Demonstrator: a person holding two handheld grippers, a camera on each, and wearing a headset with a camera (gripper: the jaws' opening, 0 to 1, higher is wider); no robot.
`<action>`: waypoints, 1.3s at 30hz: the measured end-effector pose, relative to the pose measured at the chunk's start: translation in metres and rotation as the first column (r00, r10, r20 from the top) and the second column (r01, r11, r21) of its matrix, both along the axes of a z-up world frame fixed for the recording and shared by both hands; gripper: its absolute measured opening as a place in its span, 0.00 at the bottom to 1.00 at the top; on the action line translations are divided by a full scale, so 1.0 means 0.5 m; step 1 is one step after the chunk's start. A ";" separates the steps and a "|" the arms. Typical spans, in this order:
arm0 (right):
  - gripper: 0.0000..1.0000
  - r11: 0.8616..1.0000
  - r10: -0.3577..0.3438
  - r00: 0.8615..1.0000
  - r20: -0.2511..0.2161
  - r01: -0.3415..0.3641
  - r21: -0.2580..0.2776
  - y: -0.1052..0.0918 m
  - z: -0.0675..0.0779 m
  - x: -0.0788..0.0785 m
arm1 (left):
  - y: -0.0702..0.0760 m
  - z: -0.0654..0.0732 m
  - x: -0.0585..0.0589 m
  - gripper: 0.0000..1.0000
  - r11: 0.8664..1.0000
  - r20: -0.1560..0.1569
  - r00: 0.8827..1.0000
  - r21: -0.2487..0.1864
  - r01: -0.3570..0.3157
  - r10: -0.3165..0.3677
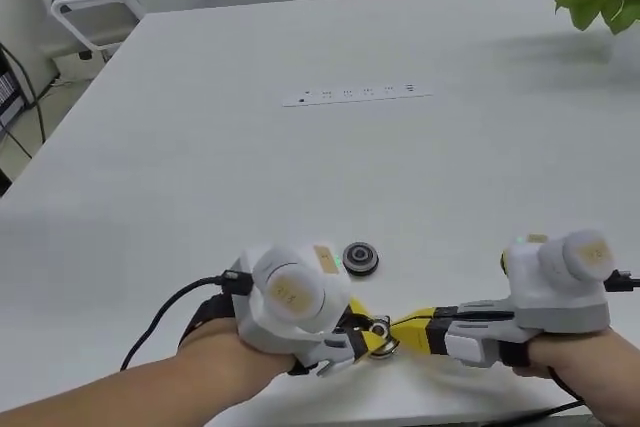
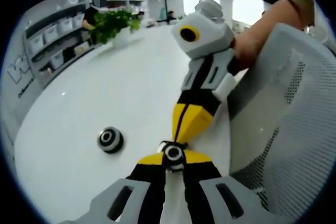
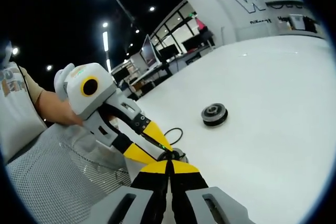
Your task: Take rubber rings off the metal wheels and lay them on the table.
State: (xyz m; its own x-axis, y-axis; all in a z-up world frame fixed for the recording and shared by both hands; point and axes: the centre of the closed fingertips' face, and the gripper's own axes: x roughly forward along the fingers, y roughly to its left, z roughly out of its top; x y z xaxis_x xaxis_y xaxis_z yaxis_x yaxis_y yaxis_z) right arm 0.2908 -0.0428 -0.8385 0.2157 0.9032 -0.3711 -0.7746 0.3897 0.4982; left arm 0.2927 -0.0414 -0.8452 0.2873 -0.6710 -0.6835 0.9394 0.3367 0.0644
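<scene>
Grippers meet tip to tip at the near edge of the table [image 1: 300,167], close in front of us. We see the left gripper [image 1: 356,340] clenched on a small metal wheel [image 2: 173,153], which sits gripped between its yellow pads, lifted just off the tabletop. The right gripper [image 1: 400,330] has its jaws pressed together, tips against that held wheel; we cannot tell whether they pinch its rubber ring. A second wheel [image 1: 360,258], with a dark rubber ring around it, lies flat on the table just beyond the left gripper, nearer the table's middle.
</scene>
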 end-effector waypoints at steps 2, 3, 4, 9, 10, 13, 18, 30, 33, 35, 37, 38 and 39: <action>0.00 1.000 0.006 1.000 -0.001 -0.006 0.006 0.002 0.001 -0.001 | 0.000 0.000 0.000 0.12 1.000 0.000 1.000 0.001 0.000 0.000; 0.00 1.000 0.010 1.000 0.001 -0.010 0.007 0.004 0.002 -0.003 | 0.000 0.000 0.000 0.12 1.000 0.000 1.000 0.001 0.000 0.000; 0.00 1.000 0.018 1.000 0.004 -0.018 0.010 0.007 0.003 -0.006 | 0.000 0.000 0.000 0.12 1.000 0.000 1.000 0.001 0.001 -0.001; 0.00 0.997 0.061 0.997 0.037 -0.062 0.038 0.020 0.016 -0.017 | 0.000 0.003 0.001 0.12 1.000 0.004 1.000 -0.002 0.000 0.000; 0.00 0.997 0.060 0.998 0.033 -0.061 0.038 0.018 0.015 -0.017 | 0.000 0.003 0.001 0.12 1.000 0.004 1.000 -0.002 0.000 0.000; 0.00 0.998 0.050 0.998 0.039 -0.052 0.039 0.014 0.013 -0.014 | 0.000 0.003 0.000 0.12 1.000 0.003 1.000 -0.004 -0.004 0.004; 0.00 1.000 0.022 0.999 0.037 -0.023 0.016 0.003 0.002 -0.005 | 0.000 0.003 -0.001 0.12 1.000 0.002 1.000 -0.008 -0.004 0.004; 0.00 1.000 -0.004 0.999 0.037 0.004 0.003 -0.004 0.000 0.001 | 0.002 0.004 -0.006 0.15 1.000 -0.041 0.999 -0.022 -0.003 0.002; 0.00 1.000 -0.004 0.999 0.038 0.004 0.004 -0.005 0.001 0.001 | 0.004 0.007 -0.011 0.17 1.000 -0.042 0.999 -0.018 0.006 -0.007; 0.00 1.000 -0.007 0.999 0.038 0.007 0.004 -0.005 0.001 0.002 | 0.002 0.010 -0.013 0.18 1.000 -0.049 0.999 -0.022 0.013 -0.014; 0.00 1.000 -0.012 0.999 0.037 0.011 0.008 -0.006 0.003 0.004 | 0.001 0.017 -0.013 0.20 0.999 -0.054 0.998 -0.030 0.013 -0.015; 0.00 1.000 -0.013 0.999 0.037 0.013 0.009 -0.007 0.003 0.004 | 0.001 0.022 -0.014 0.20 0.999 -0.053 0.998 -0.033 0.013 -0.015; 0.00 1.000 -0.013 0.999 0.037 0.013 0.009 -0.007 0.004 0.004 | 0.001 0.025 -0.014 0.20 0.999 -0.052 0.999 -0.035 0.012 -0.014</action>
